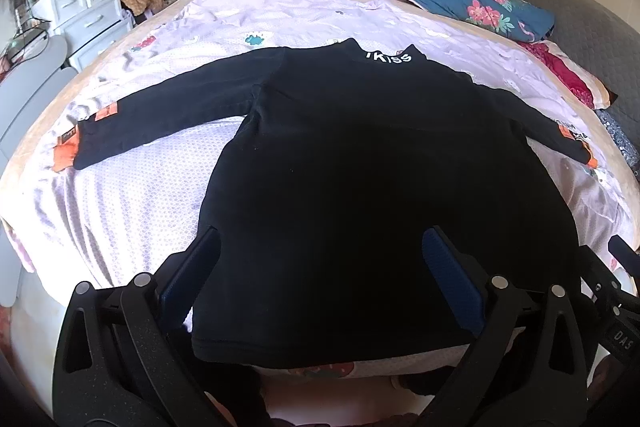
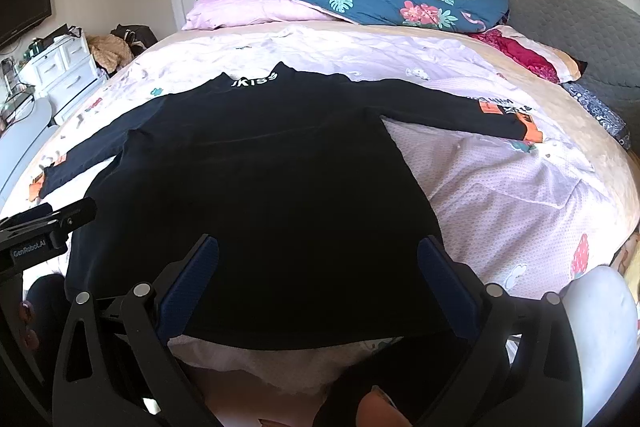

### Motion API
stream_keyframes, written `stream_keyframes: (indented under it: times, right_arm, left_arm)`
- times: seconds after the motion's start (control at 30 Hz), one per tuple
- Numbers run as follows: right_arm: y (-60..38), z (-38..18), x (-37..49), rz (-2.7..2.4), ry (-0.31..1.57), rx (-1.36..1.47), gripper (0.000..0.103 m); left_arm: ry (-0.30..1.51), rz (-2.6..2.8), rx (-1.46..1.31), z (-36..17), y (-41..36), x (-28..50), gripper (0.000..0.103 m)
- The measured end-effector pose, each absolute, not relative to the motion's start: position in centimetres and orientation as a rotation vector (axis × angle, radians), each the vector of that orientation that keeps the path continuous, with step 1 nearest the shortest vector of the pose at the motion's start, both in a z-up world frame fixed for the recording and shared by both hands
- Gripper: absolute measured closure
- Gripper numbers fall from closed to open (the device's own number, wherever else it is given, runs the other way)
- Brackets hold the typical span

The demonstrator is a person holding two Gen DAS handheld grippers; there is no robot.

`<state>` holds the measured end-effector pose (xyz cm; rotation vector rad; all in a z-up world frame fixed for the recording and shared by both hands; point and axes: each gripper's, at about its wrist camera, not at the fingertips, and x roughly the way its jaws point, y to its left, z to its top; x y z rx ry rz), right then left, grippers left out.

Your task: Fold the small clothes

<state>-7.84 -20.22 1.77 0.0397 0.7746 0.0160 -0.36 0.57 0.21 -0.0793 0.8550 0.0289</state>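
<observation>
Both grippers, left (image 1: 320, 267) and right (image 2: 318, 267), hang wide open, empty, low over the shirt (image 1: 360, 167); a shallow pinch could snag the sheet (image 1: 132, 211) underneath.

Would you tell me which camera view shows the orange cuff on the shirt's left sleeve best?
The left wrist view: the orange cuff lies fully visible and large. The right wrist view shows it only small near the frame's edge.

One black top (image 1: 360, 167); two tongs (image 1: 320, 275) (image 2: 318, 279); one quilt (image 2: 384, 1).
</observation>
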Motion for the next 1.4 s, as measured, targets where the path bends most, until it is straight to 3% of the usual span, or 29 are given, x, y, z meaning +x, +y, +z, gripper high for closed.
stream_keyframes:
  times: [1.4]
  right_arm:
    - [-18.8, 2.9, -2.3, 0.050, 0.803, 0.032, 0.004]
  left_arm:
    - [0.887, 0.023, -0.082, 0.5, 1.2, 5.3, 0.008]
